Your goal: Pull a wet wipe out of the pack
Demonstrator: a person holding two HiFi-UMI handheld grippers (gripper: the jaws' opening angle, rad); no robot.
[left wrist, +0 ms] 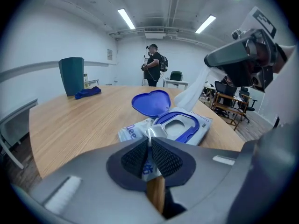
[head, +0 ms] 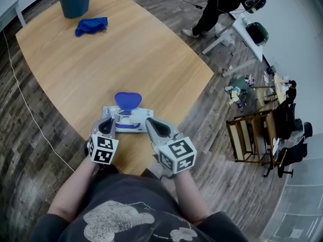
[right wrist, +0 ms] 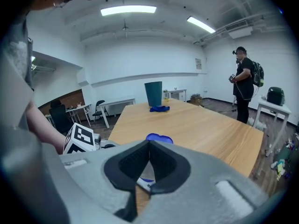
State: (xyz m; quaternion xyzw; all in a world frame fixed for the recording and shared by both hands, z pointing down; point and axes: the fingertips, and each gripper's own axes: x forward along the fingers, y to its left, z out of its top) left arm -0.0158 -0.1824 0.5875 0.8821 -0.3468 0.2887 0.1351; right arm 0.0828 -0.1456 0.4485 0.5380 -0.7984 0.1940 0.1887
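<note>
1. Left hand-held gripper: jaws nearly together, pinching the near crimped end of the pack and pinning it to the surface.
2. Right hand-held gripper: jaws closed tight on a small bit of the wet wipe, held above and to the right of the pack.
3. Pack lies flat near the surface's near edge, with the blue lid flipped open at the back. The wipe runs as a white strip from the opening's rim up to the right jaws. It looks partly out, not free; can't tell how much is inside.
4. Risk: the left pinch sits only on the thin end seam. If it slips, the whole pack likely lifts with the wipe or slides off the near edge.
5. Risk: the right hold is on little material. A sharp jerk could tear the wipe or pull it out of the jaws. The next wipe may also trail out.
6. Far end: blue cloth and teal bin, well apart from the pack. A person stands beyond the surface. None are in the way.
</note>
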